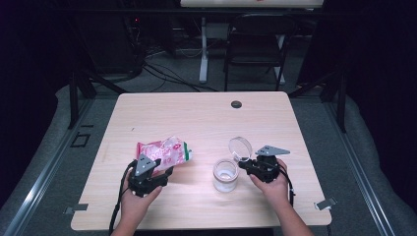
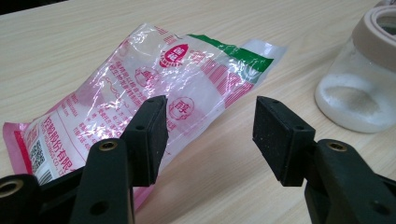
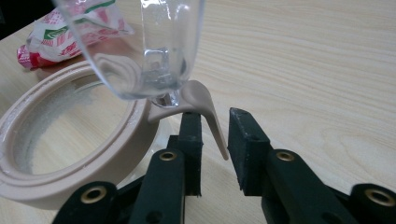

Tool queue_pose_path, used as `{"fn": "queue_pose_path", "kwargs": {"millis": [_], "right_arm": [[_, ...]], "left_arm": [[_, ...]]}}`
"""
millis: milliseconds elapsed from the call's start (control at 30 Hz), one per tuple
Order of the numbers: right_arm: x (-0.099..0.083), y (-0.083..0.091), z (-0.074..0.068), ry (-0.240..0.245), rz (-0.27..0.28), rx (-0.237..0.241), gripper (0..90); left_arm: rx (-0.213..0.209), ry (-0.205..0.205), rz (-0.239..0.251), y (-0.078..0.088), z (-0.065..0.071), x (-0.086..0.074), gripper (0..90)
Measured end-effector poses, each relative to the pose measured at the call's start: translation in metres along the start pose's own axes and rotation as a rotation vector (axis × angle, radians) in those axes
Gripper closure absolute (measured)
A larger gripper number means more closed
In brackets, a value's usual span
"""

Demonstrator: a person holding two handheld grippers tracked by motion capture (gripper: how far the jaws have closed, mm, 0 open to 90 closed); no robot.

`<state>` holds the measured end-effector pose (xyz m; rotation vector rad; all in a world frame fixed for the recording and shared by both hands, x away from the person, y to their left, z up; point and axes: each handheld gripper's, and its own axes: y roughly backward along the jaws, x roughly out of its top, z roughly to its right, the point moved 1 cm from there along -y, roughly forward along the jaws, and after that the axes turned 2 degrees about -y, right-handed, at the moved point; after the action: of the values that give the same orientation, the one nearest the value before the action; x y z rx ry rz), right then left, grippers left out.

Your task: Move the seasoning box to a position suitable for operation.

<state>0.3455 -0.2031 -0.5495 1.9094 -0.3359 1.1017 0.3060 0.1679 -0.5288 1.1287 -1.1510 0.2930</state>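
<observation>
On the near half of the worktop, the left gripper has open jaws beside the pink packet; it should grip its edge firmly. Right gripper, jaws loose around the jar's lid tab, should steady it.

We see a crinkly pink-and-white bag lying flat at 9 o'clock of our open jar, lid flipped up.

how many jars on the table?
1: a glass jar with white powder, lid flipped open, front centre-right, between the pink bag and the right gripper.
</observation>
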Motion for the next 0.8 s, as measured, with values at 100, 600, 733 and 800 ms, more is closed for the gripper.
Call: {"fn": "queue_pose_path", "kwargs": {"millis": [100,600,733,800], "right_arm": [[-0.002,0.003,0.000,0.000,0.002,-0.007,71.1],[-0.018,0.028,0.001,0.007,0.029,-0.048,66.0],[-0.022,0.034,0.001,0.007,0.039,-0.056,65.3],[-0.023,0.036,0.001,0.002,0.048,-0.055,65.0]], "left_arm": [[0.004,-0.034,-0.009,-0.005,0.005,0.002,45.0],[0.007,-0.127,-0.064,-0.036,0.020,0.012,44.2],[0.034,-0.157,-0.075,-0.042,0.022,0.013,43.5],[0.056,-0.180,-0.082,-0.047,0.023,0.013,43.5]]}}
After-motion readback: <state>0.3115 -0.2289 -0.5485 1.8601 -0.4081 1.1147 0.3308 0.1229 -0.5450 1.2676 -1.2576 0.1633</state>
